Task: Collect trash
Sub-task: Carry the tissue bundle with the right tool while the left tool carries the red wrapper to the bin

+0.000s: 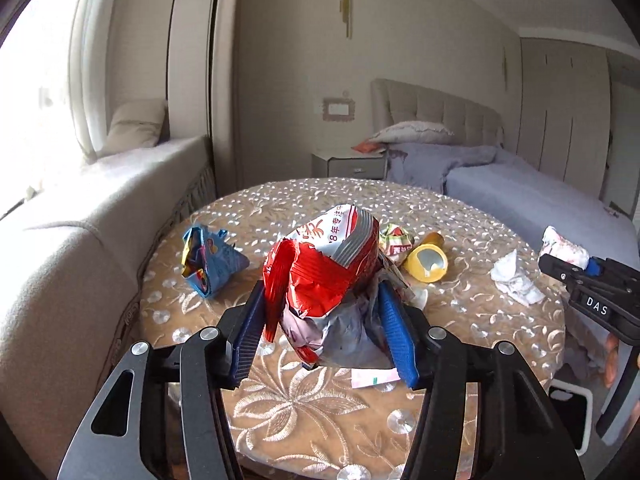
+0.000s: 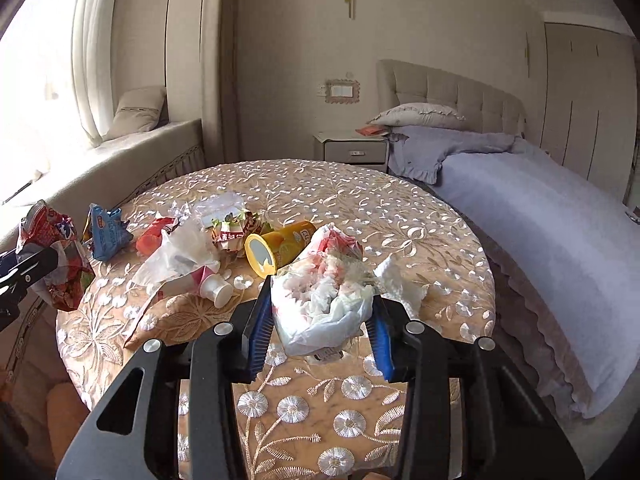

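Both jaws clamped: left gripper (image 1: 320, 320) w/ red snack bag (image 1: 320, 276), right gripper (image 2: 320, 320) w/ plastic bag wad (image 2: 324, 300); most trash left on table (image 2: 400, 208).

Your left claw (image 1: 326, 312) clamps the crumpled red-and-silver snack bag (image 1: 324, 280) above the table (image 1: 280, 400), near a yellow can (image 1: 426, 258).

The desk (image 2: 400, 216) wears a tan cloth with white embroidered flowers and leaves. The left tool (image 1: 324, 312) has blue ribbed pads on black arms, closed around a crumpled red, silver and white snack bag (image 1: 328, 264). At ten o'clock from it lies a blue wrapper (image 1: 208, 260); at two o'clock, a yellow cup (image 1: 426, 262). The right tool (image 2: 320, 320), also blue-padded, pinches a clear white plastic bag with pink marks (image 2: 324, 296). The bed (image 2: 540, 220) is lavender.
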The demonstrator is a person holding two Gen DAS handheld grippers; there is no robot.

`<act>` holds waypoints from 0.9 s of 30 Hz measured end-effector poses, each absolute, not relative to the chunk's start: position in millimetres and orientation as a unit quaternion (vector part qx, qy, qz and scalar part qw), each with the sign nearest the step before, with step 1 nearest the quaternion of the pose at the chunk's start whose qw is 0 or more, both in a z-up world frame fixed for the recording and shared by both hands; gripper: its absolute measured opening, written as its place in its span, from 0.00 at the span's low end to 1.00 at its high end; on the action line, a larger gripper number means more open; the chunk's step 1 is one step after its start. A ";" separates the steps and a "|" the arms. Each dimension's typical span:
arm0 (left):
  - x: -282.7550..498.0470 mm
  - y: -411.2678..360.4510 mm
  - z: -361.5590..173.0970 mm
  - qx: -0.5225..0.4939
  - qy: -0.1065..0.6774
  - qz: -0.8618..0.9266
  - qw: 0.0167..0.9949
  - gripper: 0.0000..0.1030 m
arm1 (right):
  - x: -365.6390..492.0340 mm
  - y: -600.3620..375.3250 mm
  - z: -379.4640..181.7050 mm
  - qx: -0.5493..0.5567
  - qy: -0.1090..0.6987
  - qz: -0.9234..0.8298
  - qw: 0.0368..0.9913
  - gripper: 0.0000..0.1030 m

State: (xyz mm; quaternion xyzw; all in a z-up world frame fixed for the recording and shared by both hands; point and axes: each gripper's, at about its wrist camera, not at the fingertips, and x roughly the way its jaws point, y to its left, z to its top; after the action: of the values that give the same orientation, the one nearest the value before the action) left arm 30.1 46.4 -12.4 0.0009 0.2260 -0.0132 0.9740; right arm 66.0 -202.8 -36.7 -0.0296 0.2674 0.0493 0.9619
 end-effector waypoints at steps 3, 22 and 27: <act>22.5 29.0 -6.0 0.006 0.215 -0.039 0.976 0.53 | 50.4 -213.2 -27.7 -0.027 0.253 0.044 0.966 0.42; 4.9 -150.9 -25.8 0.090 0.218 -0.244 0.941 0.53 | -40.7 -319.9 -13.2 -0.010 0.219 -0.085 0.972 0.42; -0.6 -192.2 -42.7 0.110 0.233 -0.292 0.921 0.53 | -56.4 -346.4 -22.9 0.002 0.225 -0.122 0.967 0.42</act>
State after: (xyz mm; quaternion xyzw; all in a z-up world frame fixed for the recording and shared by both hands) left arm -0.6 -192.2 -42.7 0.1101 0.2330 -0.2920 0.9210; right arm -56.4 -346.4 -22.9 0.0024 0.2252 -0.1223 0.9666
